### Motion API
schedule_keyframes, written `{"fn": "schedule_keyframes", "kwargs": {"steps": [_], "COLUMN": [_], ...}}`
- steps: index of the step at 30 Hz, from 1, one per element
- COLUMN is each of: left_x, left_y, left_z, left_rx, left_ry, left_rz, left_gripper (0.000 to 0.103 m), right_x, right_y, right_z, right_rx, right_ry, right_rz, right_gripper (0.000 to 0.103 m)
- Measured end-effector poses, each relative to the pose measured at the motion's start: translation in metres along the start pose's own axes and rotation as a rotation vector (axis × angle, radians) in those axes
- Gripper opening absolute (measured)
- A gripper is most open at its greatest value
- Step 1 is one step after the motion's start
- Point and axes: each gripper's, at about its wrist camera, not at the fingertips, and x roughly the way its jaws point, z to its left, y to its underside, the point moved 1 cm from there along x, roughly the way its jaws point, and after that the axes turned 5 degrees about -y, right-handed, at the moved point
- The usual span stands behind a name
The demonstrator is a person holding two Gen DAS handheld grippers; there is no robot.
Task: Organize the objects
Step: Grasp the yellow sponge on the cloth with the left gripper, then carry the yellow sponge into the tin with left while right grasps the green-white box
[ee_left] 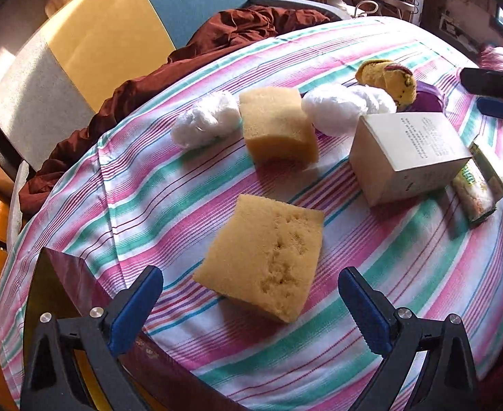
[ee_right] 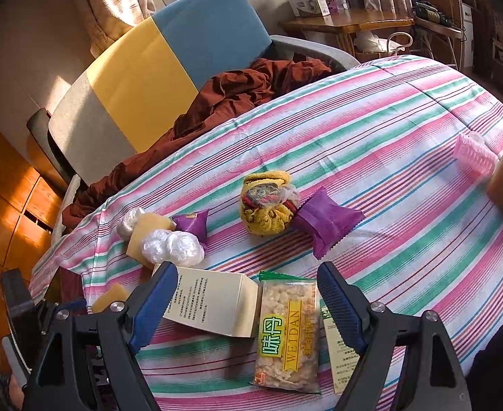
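Left wrist view: the left gripper (ee_left: 250, 303) stands with jaws spread wide above the striped tablecloth (ee_left: 405, 274), nothing gripped; a yellow sponge (ee_left: 263, 260) lies on the cloth between the fingers without touching them. Beyond it sit a second sponge (ee_left: 278, 126), two white plastic balls (ee_left: 205, 121) (ee_left: 337, 108) and a cream box (ee_left: 405, 150).

Right wrist view: the right gripper (ee_right: 248, 304) is open and empty, fingers apart over the cream box (ee_right: 213, 303) and a snack packet (ee_right: 287, 339). Farther off lie a yellow cloth bundle (ee_right: 266, 205) and a purple packet (ee_right: 325, 221).
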Motion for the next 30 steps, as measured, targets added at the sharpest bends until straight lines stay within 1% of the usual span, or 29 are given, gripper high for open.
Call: {"fn": "schedule_keyframes", "kwargs": {"steps": [4, 5, 6, 7, 8, 9, 11, 14, 17, 20, 24, 25, 26, 27, 28, 30], "left_x": [0.013, 0.016, 0.018, 0.017, 0.016, 0.014, 0.007, -0.008, -0.026, -0.043, -0.049, -0.045, -0.042, -0.045, -0.045, -0.042], "left_y": [-0.008, -0.009, -0.009, -0.010, -0.011, -0.010, -0.007, 0.004, 0.018, 0.038, 0.065, 0.071, 0.077, 0.080, 0.082, 0.080], "left_z": [-0.002, -0.002, -0.002, -0.001, 0.000, -0.002, -0.009, -0.019, -0.038, -0.061, -0.079, -0.082, -0.085, -0.088, -0.090, -0.086], "left_rx": [0.003, -0.002, -0.012, -0.042, -0.061, -0.061, -0.056, -0.093, -0.123, -0.127, -0.141, -0.143, -0.148, -0.145, -0.137, -0.159], "left_ry": [-0.024, -0.030, -0.012, 0.041, 0.049, 0.032, 0.063, 0.107, 0.147, 0.157, 0.169, 0.173, 0.163, 0.146, 0.137, 0.154], "left_rz": [0.024, 0.030, 0.039, 0.038, 0.040, 0.035, 0.011, -0.024, -0.065, -0.108, -0.144, -0.138, -0.150, -0.194, -0.207, -0.213], "left_gripper": [0.102, 0.094, 0.075, 0.065, 0.061, 0.058, 0.057, 0.057, 0.058, 0.058, 0.058, 0.058, 0.058, 0.057, 0.057, 0.057], "right_x": [0.000, -0.001, -0.001, -0.003, -0.004, -0.006, -0.007, -0.006, -0.001, -0.001, -0.011, -0.013, -0.014, -0.015, -0.014, -0.010], "right_y": [-0.001, -0.002, -0.002, -0.003, -0.004, -0.005, -0.006, -0.007, -0.006, -0.005, -0.005, -0.005, -0.004, -0.004, -0.004, -0.002], "right_z": [-0.004, -0.005, -0.006, -0.008, -0.011, -0.014, -0.023, -0.032, -0.037, -0.040, -0.054, -0.057, -0.060, -0.062, -0.065, -0.068], "right_rx": [0.015, 0.019, 0.024, 0.033, 0.045, 0.060, 0.097, 0.143, 0.153, 0.168, 0.235, 0.251, 0.265, 0.276, 0.285, 0.293], "right_ry": [0.004, 0.007, 0.012, 0.016, 0.019, 0.023, 0.031, 0.041, 0.080, 0.077, 0.067, 0.075, 0.086, 0.097, 0.111, 0.144], "right_rz": [-0.003, -0.005, -0.010, -0.018, -0.027, -0.035, -0.041, -0.030, -0.001, 0.004, -0.032, -0.040, -0.046, -0.046, -0.040, -0.016], "right_gripper": [0.085, 0.085, 0.085, 0.085, 0.085, 0.085, 0.085, 0.085, 0.085, 0.085, 0.085, 0.085, 0.085, 0.085, 0.085, 0.082]}}
